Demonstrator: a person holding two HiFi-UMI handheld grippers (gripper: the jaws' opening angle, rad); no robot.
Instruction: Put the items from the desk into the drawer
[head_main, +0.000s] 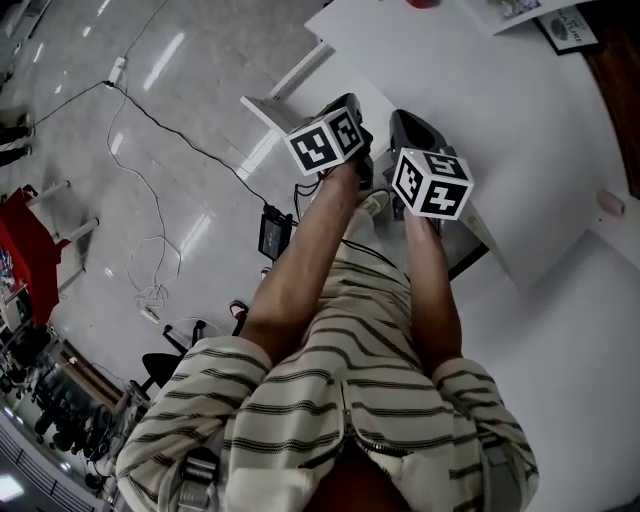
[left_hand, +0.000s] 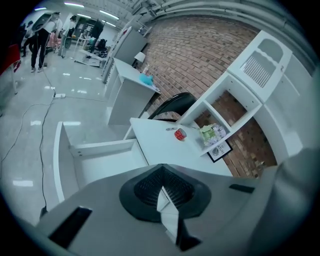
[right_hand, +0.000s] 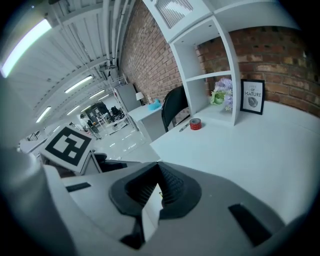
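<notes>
Both claws are pinched fully shut with nothing caught between the ridged pads. The left gripper (left_hand: 162, 192) and right gripper (right_hand: 159, 187) are held side by side at the end of the person's outstretched arms. A red tape roll (right_hand: 195, 123) and a pen (right_hand: 184, 127) just beside it lie on the white desk (right_hand: 240, 150), near the shelf unit (right_hand: 231, 75). The drawer (left_hand: 60, 160) stands pulled open beside the desk, well apart from them.
</notes>
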